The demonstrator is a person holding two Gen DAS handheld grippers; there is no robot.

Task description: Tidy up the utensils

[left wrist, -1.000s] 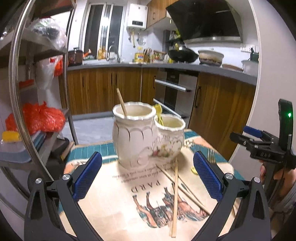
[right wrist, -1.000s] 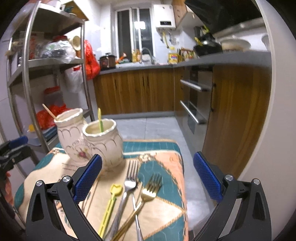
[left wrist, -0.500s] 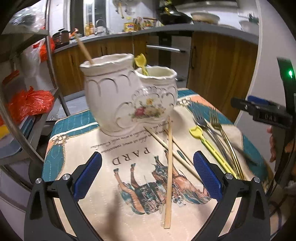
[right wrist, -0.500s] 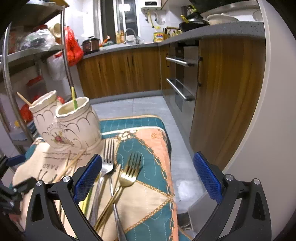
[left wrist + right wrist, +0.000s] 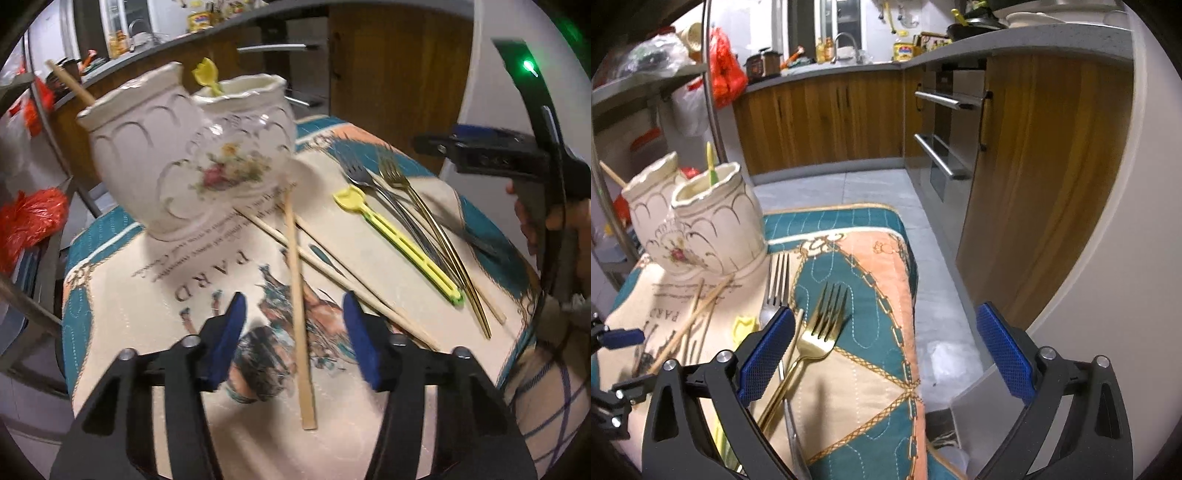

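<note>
The tabletop wears a quilted cloth of teal, peach and cream with a printed horse, and everything here is placed from the cream ceramic double holder with the flower motif. This two-cup holder stands at the cloth's far left; a wooden chopstick leans in its left cup and a yellow plastic fork in its right.

In front of the holder lie three loose wooden chopsticks, crossing. To the holder's right lie a second yellow plastic fork, a silver fork and a gold fork.

The left gripper is open — its blue pads straddle the nearest chopstick without touching. The right gripper is wide open over the forks, empty.
</note>
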